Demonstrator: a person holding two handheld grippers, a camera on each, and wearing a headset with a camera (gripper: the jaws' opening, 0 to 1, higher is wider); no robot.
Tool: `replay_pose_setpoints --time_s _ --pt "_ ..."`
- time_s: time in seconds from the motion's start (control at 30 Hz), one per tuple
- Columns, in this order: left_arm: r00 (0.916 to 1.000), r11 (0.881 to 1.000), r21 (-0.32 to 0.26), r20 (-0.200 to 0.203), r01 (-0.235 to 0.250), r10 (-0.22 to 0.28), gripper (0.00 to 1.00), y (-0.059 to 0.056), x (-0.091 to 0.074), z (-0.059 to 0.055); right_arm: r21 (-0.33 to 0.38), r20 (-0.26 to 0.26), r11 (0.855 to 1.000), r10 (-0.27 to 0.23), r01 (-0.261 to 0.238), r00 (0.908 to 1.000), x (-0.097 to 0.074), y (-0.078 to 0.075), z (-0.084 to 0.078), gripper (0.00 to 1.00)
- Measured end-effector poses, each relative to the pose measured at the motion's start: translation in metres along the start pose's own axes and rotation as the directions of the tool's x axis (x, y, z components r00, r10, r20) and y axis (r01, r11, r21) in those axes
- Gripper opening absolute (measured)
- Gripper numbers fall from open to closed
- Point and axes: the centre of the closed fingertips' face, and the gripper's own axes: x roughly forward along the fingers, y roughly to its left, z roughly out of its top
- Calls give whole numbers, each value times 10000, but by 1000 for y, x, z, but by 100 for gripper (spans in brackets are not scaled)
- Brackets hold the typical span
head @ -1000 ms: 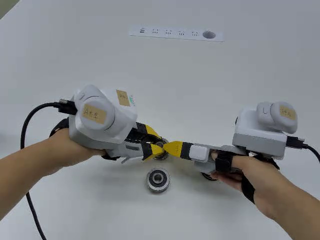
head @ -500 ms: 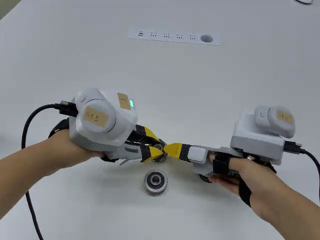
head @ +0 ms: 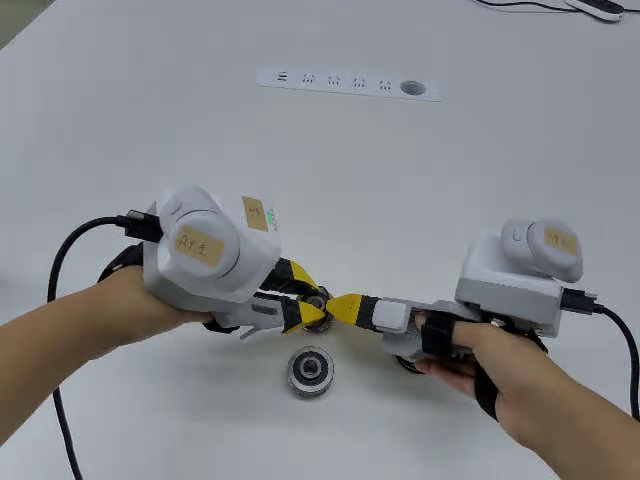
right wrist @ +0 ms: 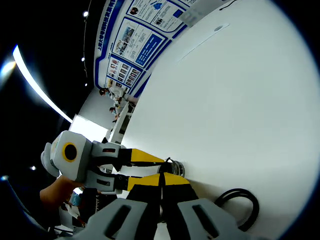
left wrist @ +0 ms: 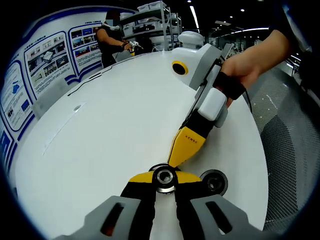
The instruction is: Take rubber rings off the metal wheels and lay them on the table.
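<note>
Rubber ring (left wrist: 159,167) pinched in right gripper's (right wrist: 160,181) closed jaws, wheel (left wrist: 165,177) clamped by left gripper (head: 306,296); next, peel off steadily.

The left gripper (left wrist: 165,182) rises from the bottom edge, its yellow-tipped jaws closed on either side of a metal wheel (left wrist: 164,175) held above the white tabletop (left wrist: 110,125). The right gripper (left wrist: 175,160) enters from the upper right, held in a hand (left wrist: 247,67); its yellow jaw tips meet the wheel's upper rim. A second wheel (left wrist: 215,183) lies on the tabletop just right of the left jaws.
</note>
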Motion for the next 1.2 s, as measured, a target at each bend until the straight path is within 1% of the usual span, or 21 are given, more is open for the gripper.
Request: replay_pose_setpoints --time_s 0.07,0.2,0.27,0.37,0.5,0.57,0.63,0.67,0.7,0.77,0.87,0.93,1.0,1.07,1.13,1.2 --pt "10000 10000 -30 -10 -16 16 15 0 -2 -1 -14 6 10000 14 -14 10000 1 1 1 1" --pt "10000 10000 -78 -59 -35 34 22 0 -8 -3 -11 5 10000 8 -8 10000 2 2 2 1" --pt "10000 9999 -138 -20 -84 84 22 0 -11 -4 -29 -11 10000 33 -33 10000 3 3 2 1" --pt "9994 9990 -324 123 -308 313 22 4 -18 -3 5 -25 10000 94 -94 10000 5 6 1 1" --pt "9981 9969 -537 209 -567 578 22 10 -26 -4 71 -11 9996 256 -256 9997 7 11 2 1" --pt "9953 9914 -1008 390 -839 883 24 16 -30 -3 122 68 9991 398 -399 9992 7 16 3 1" --pt "9906 9872 -1200 744 -1052 1146 28 20 -35 4 234 216 9985 489 -494 9986 7 18 6 1" --pt "9902 9862 -1268 759 -1069 1170 29 21 -36 4 319 335 9977 584 -594 9977 6 20 9 1" --pt "9887 9847 -1316 821 -1138 1253 29 22 -38 6 534 542 9960 692 -721 9961 4 21 12 2" --pt "9863 9831 -1371 948 -1217 1353 30 23 -40 10 791 877 9936 736 -806 9934 -1 21 19 2" --pt "9838 9804 -1515 1076 -1261 1432 32 23 -41 13 1036 1252 9911 706 -838 9896 -11 18 28 2" --pt "9838 9801 -1509 1044 -1290 1456 34 23 -41 14 1150 1392 9902 630 -794 9883 -18 15 30 2" --pt "9832 9794 -1495 1019 -1355 1516 36 23 -41 14 1236 1651 9903 432 -641 9853 -28 10 33 2" --pt "9824 9776 -1616 1072 -1345 1529 37 22 -42 14 1577 1927 9857 286 -597 9808 -38 2 34 2" --pt "9830 9777 -1677 1112 -1262 1460 39 20 -42 14 1744 2026 9839 29 -390 9793 -47 -8 31 2" --pt "9835 9779 -1654 1059 -1279 1466 44 19 -42 11 1897 2043 9817 -231 -164 9786 -56 -16 25 2"
